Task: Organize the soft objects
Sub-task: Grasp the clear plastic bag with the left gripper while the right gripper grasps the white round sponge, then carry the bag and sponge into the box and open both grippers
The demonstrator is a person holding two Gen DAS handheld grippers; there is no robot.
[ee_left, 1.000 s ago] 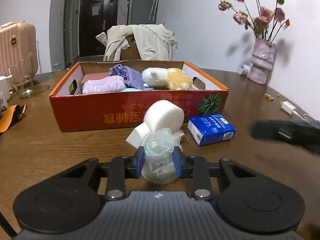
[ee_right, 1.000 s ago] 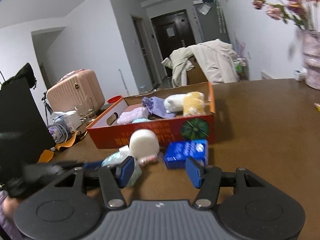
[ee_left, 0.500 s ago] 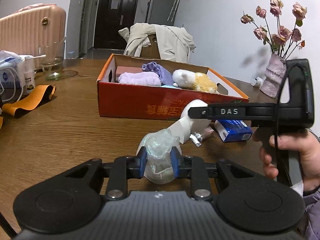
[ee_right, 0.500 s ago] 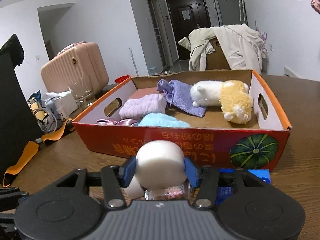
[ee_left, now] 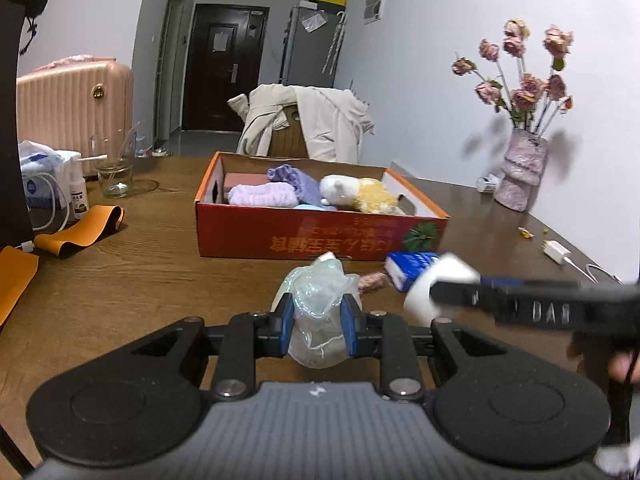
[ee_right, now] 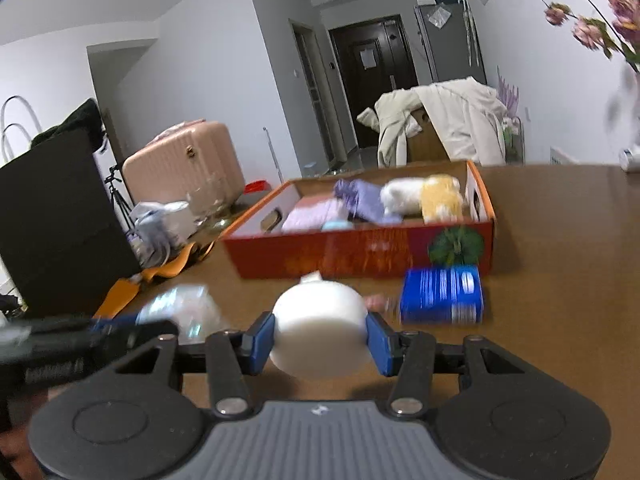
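While the left hand-held gripper [ee_left: 317,322] pinches a crumpled plastic bag [ee_left: 318,300] above the desk [ee_left: 140,280], the right hand-held gripper [ee_right: 320,338], angled downward beside it, clamps a white sponge [ee_right: 320,332] before the red box [ee_right: 360,254].

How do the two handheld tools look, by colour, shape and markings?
Each tool has a grey ribbed body, two black round discs, black linkage arms with silver screws, and blue finger pads. The other tool's black side bears blurred pale lettering.
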